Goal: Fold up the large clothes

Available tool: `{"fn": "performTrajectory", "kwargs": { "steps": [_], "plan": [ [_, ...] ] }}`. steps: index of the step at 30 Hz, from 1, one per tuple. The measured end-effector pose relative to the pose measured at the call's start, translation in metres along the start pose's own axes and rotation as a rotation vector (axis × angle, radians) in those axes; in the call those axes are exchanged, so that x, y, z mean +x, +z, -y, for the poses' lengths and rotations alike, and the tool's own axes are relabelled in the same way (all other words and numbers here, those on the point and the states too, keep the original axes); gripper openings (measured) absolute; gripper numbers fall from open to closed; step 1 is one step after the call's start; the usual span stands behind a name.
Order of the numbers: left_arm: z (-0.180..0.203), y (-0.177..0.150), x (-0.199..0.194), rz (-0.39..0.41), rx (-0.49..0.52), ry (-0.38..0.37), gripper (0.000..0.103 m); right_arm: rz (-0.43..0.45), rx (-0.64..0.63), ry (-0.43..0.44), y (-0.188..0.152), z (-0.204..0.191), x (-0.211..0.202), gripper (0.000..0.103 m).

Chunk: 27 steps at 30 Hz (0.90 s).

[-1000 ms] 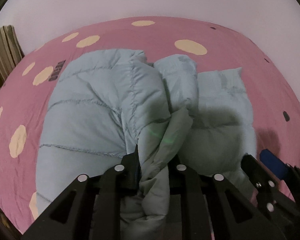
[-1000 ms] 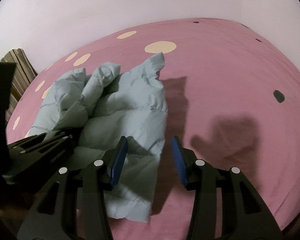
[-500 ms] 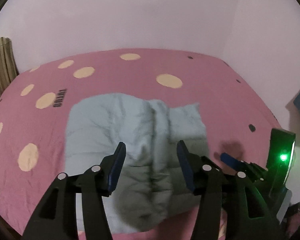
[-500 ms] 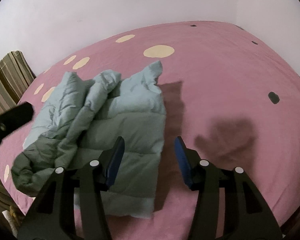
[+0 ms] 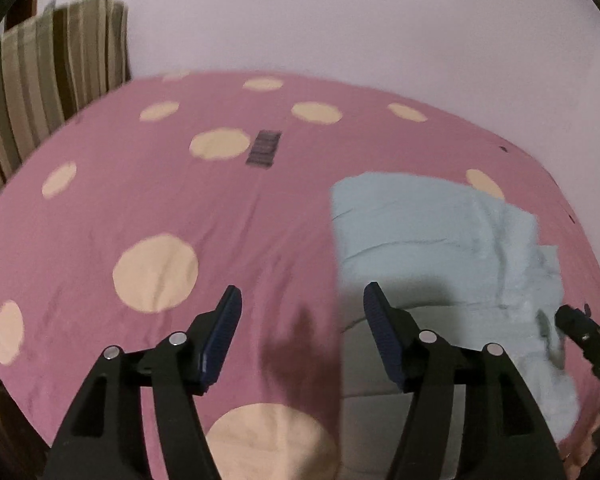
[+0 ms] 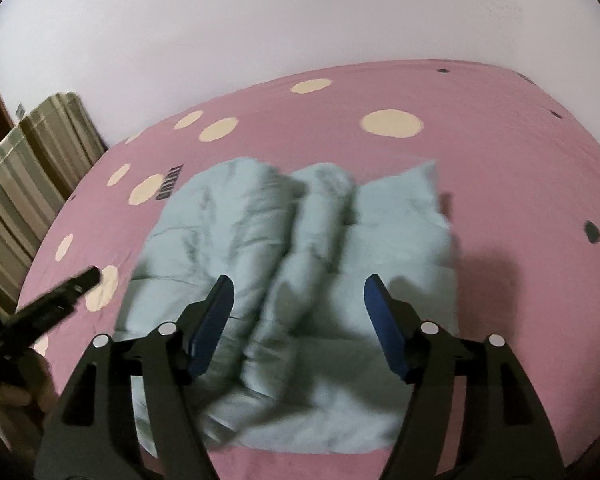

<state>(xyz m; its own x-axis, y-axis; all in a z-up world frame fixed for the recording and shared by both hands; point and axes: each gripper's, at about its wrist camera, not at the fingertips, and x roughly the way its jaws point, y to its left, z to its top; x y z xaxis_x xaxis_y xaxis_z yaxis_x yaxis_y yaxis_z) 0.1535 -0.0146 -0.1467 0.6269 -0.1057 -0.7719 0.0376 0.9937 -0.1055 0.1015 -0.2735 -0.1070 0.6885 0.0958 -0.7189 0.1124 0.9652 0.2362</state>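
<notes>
The puffy blue jacket lies folded on the pink bed. The right gripper and the left gripper hang above with fingers wide apart, holding nothing. The fat sleeve roll in the middle may spring open because it is so puffy.

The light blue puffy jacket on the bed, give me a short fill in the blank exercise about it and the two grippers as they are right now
1. The light blue jacket lies on a bedsheet that is ____ with cream dots.
2. Both the left gripper and the right gripper have their jaws ____.
3. In the left wrist view the jacket sits to the ____ of the gripper.
4. The pads on the fingers are ____ in colour.

Missing words: pink; open; right; blue
</notes>
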Motion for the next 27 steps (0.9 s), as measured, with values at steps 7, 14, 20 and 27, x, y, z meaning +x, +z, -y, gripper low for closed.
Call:
{"fn": "performTrajectory", "kwargs": {
  "steps": [7, 14, 20, 27],
  "plan": [
    [-0.013, -0.005, 0.021, -0.037, -0.008, -0.043, 0.063, -0.047, -0.019, -0.002, 0.007, -0.028, 0.028, 0.069],
    [-0.014, -0.007, 0.035, -0.057, 0.001, -0.096, 0.063, -0.092, -0.019, -0.065, 0.004, -0.032, 0.049, 0.078],
    [-0.006, -0.011, 0.042, -0.065, 0.021, -0.118, 0.063, -0.11, 0.0, -0.074, 0.001, -0.027, 0.057, 0.077],
    [0.001, -0.012, 0.04, -0.061, 0.054, -0.117, 0.063, -0.137, -0.002, 0.011, -0.001, -0.027, 0.059, 0.014]
  ]
}}
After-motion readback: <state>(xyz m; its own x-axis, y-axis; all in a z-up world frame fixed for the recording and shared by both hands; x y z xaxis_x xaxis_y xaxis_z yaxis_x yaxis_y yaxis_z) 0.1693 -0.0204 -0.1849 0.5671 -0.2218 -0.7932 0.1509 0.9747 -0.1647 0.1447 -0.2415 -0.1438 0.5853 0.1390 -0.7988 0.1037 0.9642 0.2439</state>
